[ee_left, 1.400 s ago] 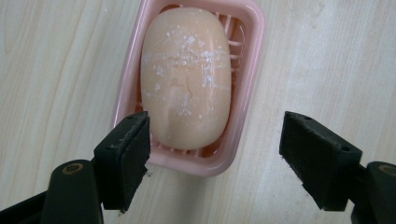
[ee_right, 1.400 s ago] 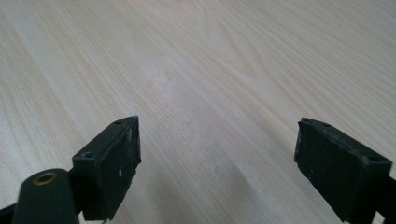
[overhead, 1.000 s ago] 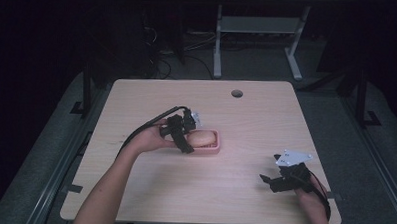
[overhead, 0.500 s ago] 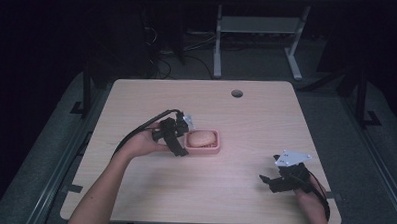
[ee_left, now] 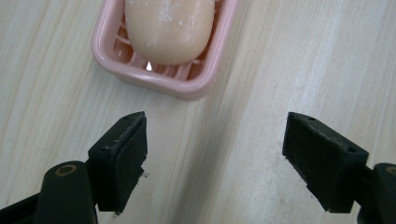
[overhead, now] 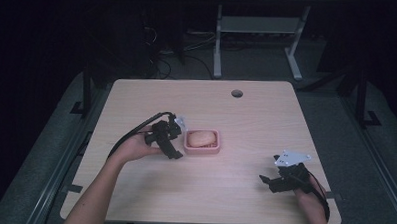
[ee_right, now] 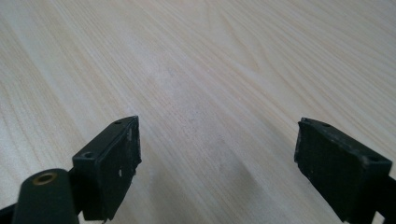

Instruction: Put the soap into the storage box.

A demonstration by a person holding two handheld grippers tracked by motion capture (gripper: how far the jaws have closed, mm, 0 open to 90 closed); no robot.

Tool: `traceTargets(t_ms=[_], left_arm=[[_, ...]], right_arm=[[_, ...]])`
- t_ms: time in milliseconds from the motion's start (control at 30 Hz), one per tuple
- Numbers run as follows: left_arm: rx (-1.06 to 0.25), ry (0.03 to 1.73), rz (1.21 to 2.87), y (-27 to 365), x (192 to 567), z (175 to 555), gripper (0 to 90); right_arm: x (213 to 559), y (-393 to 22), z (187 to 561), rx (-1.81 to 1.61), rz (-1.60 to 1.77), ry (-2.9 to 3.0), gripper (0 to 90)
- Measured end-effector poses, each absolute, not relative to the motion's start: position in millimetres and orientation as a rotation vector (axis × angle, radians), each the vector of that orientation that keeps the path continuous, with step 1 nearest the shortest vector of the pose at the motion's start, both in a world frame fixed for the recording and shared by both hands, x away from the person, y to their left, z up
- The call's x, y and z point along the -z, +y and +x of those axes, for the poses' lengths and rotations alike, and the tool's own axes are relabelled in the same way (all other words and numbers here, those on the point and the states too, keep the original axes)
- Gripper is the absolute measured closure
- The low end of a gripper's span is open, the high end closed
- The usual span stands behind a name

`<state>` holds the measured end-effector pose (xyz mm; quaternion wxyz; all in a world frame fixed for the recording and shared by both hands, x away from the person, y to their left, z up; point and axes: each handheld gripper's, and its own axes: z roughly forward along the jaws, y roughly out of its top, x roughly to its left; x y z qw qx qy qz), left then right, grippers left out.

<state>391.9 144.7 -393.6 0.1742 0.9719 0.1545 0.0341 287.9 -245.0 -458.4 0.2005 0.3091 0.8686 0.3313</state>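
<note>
From the high view we see the pink soap dish [overhead: 202, 142] near the middle of the bench [overhead: 266, 119], with the soap [overhead: 202, 138] in it. Our left gripper [overhead: 174, 141] sits just beside the dish; our right gripper [overhead: 269, 180] rests well apart.

In the left gripper view the jaws stand wide open and hold nothing. The soap [ee_left: 169, 25] looks smooth, maybe slippery and a bit soft, so we think holding its long sides gently is best.

In the right gripper view the jaws gape wide over bare wood.
</note>
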Motion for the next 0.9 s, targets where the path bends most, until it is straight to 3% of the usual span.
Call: traceTargets(t_ms=[900], left_arm=[[-0.109, 0.508, 2.711, 178.2, 404.8, 371.9, 21.7]], right_arm=[[459.8, -243.3, 287.8, -0.914, 0.873, 2.431, 14.0]])
